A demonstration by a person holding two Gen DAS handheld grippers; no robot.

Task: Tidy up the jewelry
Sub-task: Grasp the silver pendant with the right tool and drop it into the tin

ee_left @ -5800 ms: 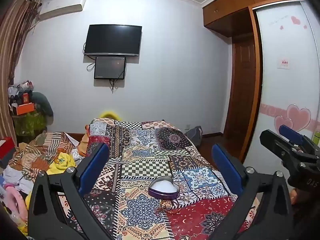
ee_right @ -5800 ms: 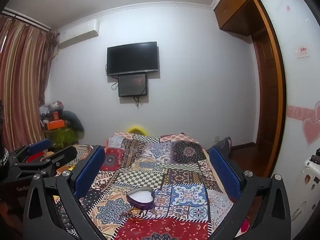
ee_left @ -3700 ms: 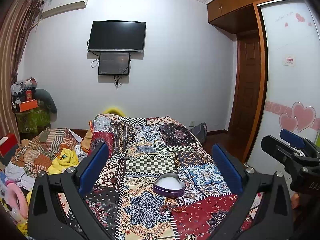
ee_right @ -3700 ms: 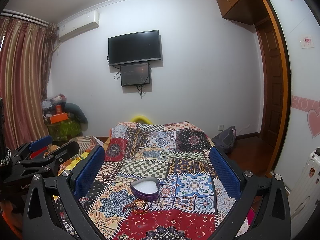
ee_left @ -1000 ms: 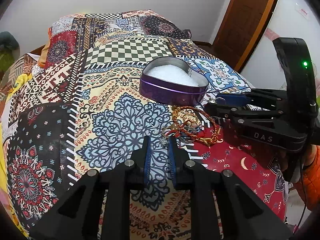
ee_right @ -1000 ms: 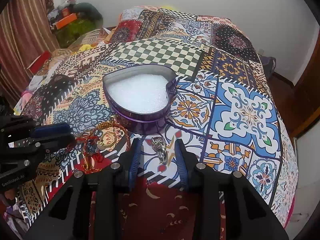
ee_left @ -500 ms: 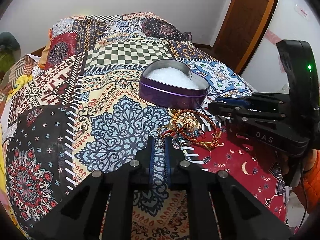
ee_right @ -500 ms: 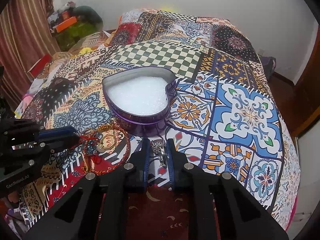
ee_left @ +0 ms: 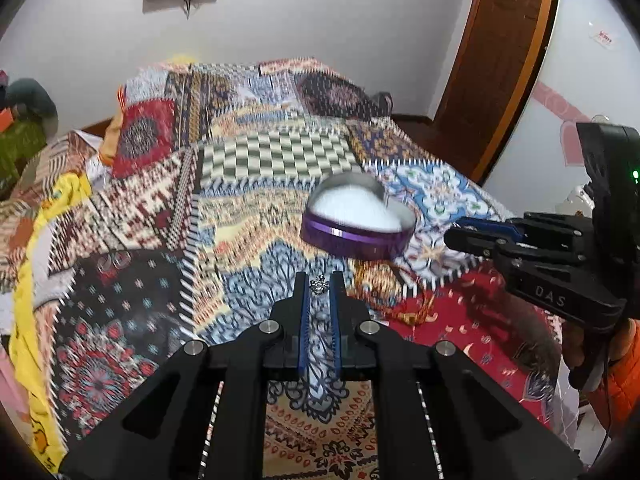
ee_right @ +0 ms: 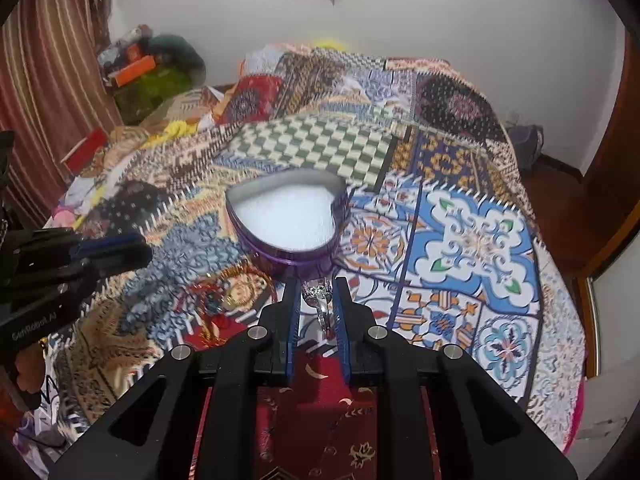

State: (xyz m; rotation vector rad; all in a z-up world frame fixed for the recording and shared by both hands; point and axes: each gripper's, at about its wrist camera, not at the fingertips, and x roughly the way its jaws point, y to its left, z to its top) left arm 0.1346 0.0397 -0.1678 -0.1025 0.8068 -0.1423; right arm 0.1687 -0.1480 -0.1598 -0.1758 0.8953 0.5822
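Observation:
A purple heart-shaped tin [ee_left: 356, 222] with a white lining sits open on the patchwork bedspread; it also shows in the right wrist view [ee_right: 288, 220]. My left gripper [ee_left: 319, 280] is shut on a small silver sparkly stud [ee_left: 319, 285], lifted above the bedspread. My right gripper [ee_right: 316, 286] is shut on a silver ring with stones [ee_right: 318, 298], lifted just before the tin. A tangle of red and gold bracelets [ee_right: 228, 294] lies on the bedspread left of my right gripper, and shows in the left wrist view [ee_left: 394, 288].
The patchwork bedspread [ee_right: 460, 240] covers the whole bed. Piled clothes [ee_left: 36, 184] lie at the bed's left side. A wooden door [ee_left: 504, 60] and a wardrobe panel stand to the right. A TV hangs on the far wall.
Both grippers have closed on their pieces and lifted them off the bedspread. The views have tilted upward; the bracelets stay on the bed.

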